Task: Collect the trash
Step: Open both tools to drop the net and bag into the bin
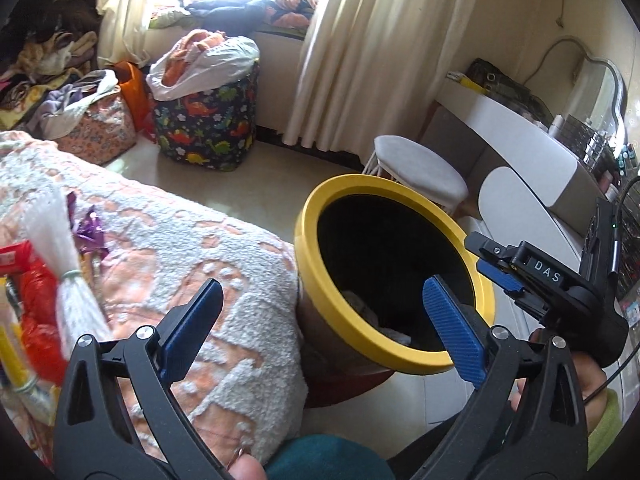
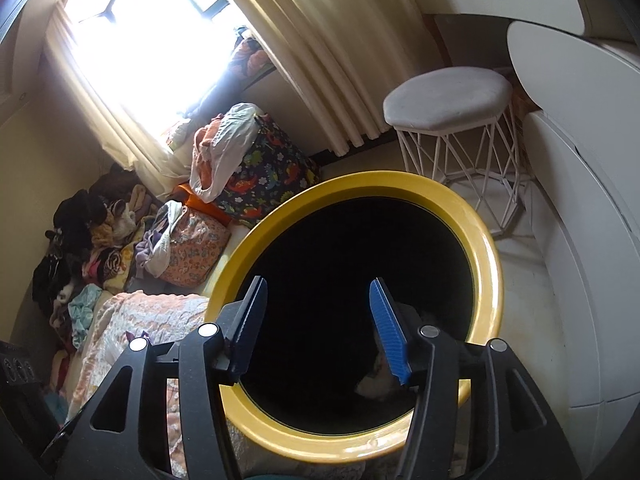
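Bedroom; yellow bin (image 2: 486, 248) under R gripper (image 2: 320, 328), L gripper (image 1: 320, 328) beside; both wide open, empty.

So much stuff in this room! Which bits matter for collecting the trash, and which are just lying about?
Part of the job:
yellow-rimmed bin
wrappers on the bed
left gripper, open
right gripper, open over the bin

Just lying about:
dinosaur-print bag
white stool
clothes pile
curtains

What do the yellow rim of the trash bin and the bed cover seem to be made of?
The bin rim looks like smooth, glossy plastic: it shows bright highlights from the window. The bed cover looks like soft, fluffy textile, perhaps chenille or fleece: its white parts are raised and nubby over pink.
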Demonstrator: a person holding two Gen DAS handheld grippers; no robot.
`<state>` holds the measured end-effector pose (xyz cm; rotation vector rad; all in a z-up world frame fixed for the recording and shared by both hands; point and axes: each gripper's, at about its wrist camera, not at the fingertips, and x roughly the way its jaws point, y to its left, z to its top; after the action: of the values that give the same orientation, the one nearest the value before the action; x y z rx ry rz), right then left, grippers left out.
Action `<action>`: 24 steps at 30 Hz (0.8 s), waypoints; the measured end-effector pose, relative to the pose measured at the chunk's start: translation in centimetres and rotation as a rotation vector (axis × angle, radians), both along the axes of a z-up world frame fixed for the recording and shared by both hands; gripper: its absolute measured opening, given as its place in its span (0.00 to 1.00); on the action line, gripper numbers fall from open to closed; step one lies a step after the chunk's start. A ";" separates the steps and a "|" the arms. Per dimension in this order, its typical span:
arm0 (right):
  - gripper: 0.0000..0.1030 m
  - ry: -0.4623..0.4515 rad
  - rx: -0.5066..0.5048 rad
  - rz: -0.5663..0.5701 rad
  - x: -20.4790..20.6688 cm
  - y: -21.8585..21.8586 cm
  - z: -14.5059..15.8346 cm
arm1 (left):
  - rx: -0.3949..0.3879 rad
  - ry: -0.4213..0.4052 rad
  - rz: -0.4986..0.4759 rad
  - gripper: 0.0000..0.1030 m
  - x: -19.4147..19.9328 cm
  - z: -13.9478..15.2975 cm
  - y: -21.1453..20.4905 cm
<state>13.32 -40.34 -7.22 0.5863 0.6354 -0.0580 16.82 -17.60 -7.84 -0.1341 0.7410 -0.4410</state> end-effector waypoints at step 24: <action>0.67 -0.103 -0.098 0.210 -0.5 7.6 2.6 | 0.018 -0.128 0.160 0.89 -2.9 3.3 6.8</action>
<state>12.80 -32.70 -4.60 0.4225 0.5874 0.1365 13.90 -10.79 -4.53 -0.1463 0.6034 -0.2873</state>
